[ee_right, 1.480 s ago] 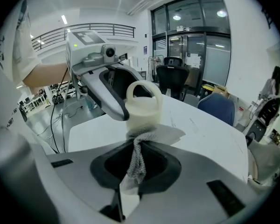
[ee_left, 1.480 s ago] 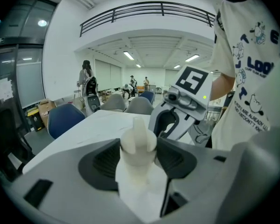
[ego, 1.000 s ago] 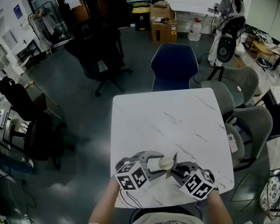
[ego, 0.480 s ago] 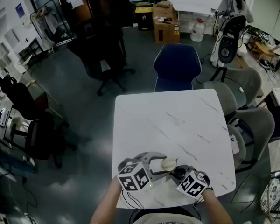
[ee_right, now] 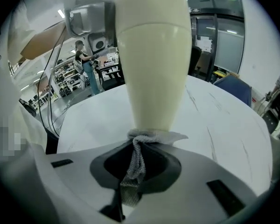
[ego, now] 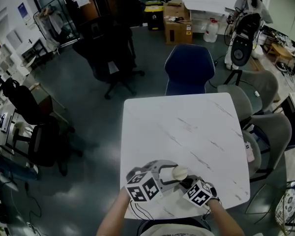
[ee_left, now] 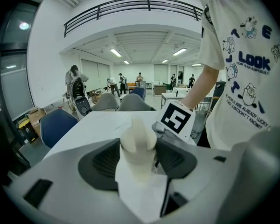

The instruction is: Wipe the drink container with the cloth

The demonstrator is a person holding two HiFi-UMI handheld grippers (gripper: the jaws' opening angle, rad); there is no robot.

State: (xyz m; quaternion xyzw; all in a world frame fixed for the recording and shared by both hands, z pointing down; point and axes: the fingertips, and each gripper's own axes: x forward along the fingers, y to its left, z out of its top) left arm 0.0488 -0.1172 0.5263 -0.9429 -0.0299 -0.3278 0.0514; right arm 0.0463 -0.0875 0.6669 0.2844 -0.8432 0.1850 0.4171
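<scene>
Over the near edge of the white marble table (ego: 187, 127), my left gripper (ego: 173, 173) is shut on a cream drink container (ego: 179, 171). The left gripper view shows the container (ee_left: 137, 146) standing between the dark pads, with a white fold of cloth (ee_left: 142, 195) below it. My right gripper (ego: 186, 182) comes in from the right, shut on the grey-white cloth (ee_right: 133, 171). In the right gripper view the bunched cloth presses against the narrow lower end of the container (ee_right: 151, 55). The right gripper's marker cube (ee_left: 177, 118) shows just behind the container.
A blue chair (ego: 189, 75) stands at the table's far side and grey chairs (ego: 270, 132) along its right side. A black office chair (ego: 108, 53) is further off to the left. People stand at the back of the room.
My right gripper has sunk with the cloth, down along the container and closer to the table's near edge. The left gripper and the container have kept still.
</scene>
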